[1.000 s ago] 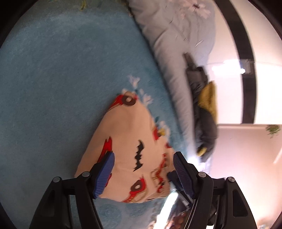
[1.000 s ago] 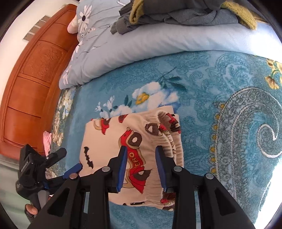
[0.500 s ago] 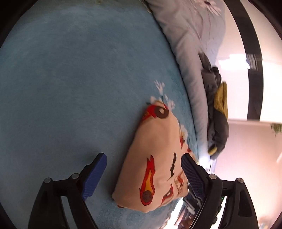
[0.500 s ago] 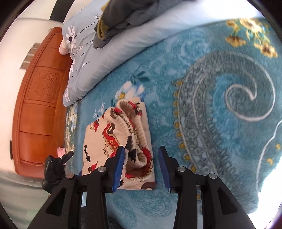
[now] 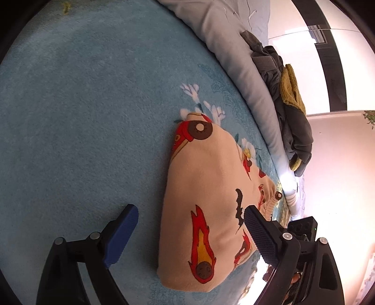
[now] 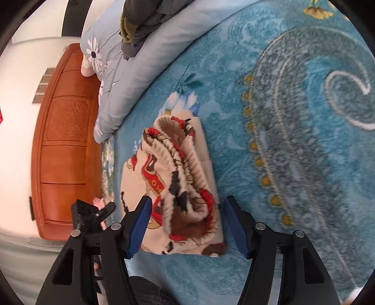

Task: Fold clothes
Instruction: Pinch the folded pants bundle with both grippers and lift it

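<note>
1. Left wrist view: the left tool [image 5: 191,231] stood spread wide, pinching nothing; the folded printed garment [image 5: 208,199] lay on the blue blanket [image 5: 82,105], its far edge hidden behind one finger.
2. Right wrist view: the right tool [image 6: 186,225] was opening around the garment's waistband [image 6: 185,178], pads clear; dark clothes [image 6: 150,16] on the pillow [image 6: 140,68] were cut off.

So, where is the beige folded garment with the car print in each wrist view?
Left wrist: folded garment lies lower centre on the blue blanket.
Right wrist: folded garment lies centre-left, waistband facing up.
Shared landmark: the dark clothes pile on the grey pillow.
</note>
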A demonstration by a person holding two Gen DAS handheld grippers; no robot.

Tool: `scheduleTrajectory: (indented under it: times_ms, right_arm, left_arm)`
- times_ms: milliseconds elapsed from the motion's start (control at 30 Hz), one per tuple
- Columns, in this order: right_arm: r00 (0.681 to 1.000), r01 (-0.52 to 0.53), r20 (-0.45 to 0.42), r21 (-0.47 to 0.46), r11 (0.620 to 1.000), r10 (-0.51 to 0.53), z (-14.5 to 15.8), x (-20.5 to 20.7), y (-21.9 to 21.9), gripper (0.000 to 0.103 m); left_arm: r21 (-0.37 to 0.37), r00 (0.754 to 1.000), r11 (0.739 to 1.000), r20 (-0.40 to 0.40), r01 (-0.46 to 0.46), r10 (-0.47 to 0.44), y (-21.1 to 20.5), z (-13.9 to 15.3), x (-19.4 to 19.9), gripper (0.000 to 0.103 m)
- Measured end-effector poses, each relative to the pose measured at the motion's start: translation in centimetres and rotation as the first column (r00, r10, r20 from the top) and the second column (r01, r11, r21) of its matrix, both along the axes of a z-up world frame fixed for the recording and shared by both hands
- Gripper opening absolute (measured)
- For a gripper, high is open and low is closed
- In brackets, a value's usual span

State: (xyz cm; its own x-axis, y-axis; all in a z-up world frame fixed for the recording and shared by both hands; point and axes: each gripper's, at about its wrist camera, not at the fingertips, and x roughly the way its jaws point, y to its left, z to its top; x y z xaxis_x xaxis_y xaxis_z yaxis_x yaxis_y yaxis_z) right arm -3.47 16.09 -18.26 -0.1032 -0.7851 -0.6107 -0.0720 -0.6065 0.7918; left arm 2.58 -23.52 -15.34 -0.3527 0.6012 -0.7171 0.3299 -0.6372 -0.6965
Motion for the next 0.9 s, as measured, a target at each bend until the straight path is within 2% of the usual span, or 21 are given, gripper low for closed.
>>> scheduleTrajectory:
  times_ms: [200,300,367,433,467,500,533,600,667,767,900]
  right_arm:
    - [1.0,0.002,-0.002,-0.031,1.0,-0.002,-0.7,-1.0,-1.1,0.067]
    - [1.0,-0.009,-0.013,-0.017,1.0,0.008,-0.4,-1.4,-1.8,0.067]
    - [1.0,-0.012,-0.018,-0.006,1.0,0.011,-0.3,-1.6,-2.1,0.066]
    - [1.0,-0.003,-0.015,0.002,1.0,0.003,-0.2,-1.5,-2.2,0.06]
    - [1.0,0.002,-0.009,0.01,1.0,-0.002,-0.2,-1.4,-2.2,0.054]
    - [1.0,0.006,-0.003,0.016,1.0,-0.006,-0.3,-1.3,-2.1,0.043]
    - [1.0,0.009,0.008,0.017,1.0,-0.009,-0.4,-1.2,-2.0,0.038]
    - [1.0,0.013,0.022,0.008,1.0,-0.013,-0.5,-0.9,-1.8,0.035]
    - [1.0,0.011,0.017,0.0,1.0,-0.011,-0.1,-0.8,-1.7,0.031]
    - [1.0,0.007,0.003,-0.027,1.0,-0.007,0.8,-0.8,-1.6,0.027]
    - [0.999,-0.022,-0.029,-0.066,0.998,0.02,2.6,-0.9,-1.4,0.025]
  left_arm:
    - [0.038,1.0,0.999,0.01,0.027,-0.027,0.8,-0.3,-0.5,0.092]
    - [0.008,0.999,0.999,0.017,0.044,-0.044,1.2,0.0,-0.6,0.091]
    - [-0.038,0.998,0.997,0.027,0.063,-0.062,1.5,0.2,-0.6,0.085]
    - [-0.081,0.996,0.994,0.036,0.079,-0.076,1.7,0.5,-0.6,0.077]
    - [-0.102,0.996,0.991,0.04,0.086,-0.083,1.9,0.6,-0.5,0.07]
    - [-0.115,0.995,0.989,0.044,0.094,-0.089,2.0,0.7,-0.5,0.066]
    - [-0.119,0.994,0.988,0.045,0.101,-0.096,2.2,0.8,-0.4,0.06]
    - [-0.149,0.992,0.981,0.044,0.124,-0.118,2.8,1.2,-0.3,0.053]
    - [-0.209,0.987,0.965,0.045,0.157,-0.151,3.6,2.2,-0.2,0.048]
    - [-0.272,0.982,0.944,0.044,0.188,-0.184,4.8,3.5,0.0,0.044]
    - [-0.315,0.979,0.928,0.019,0.198,-0.202,5.7,6.0,0.6,0.042]
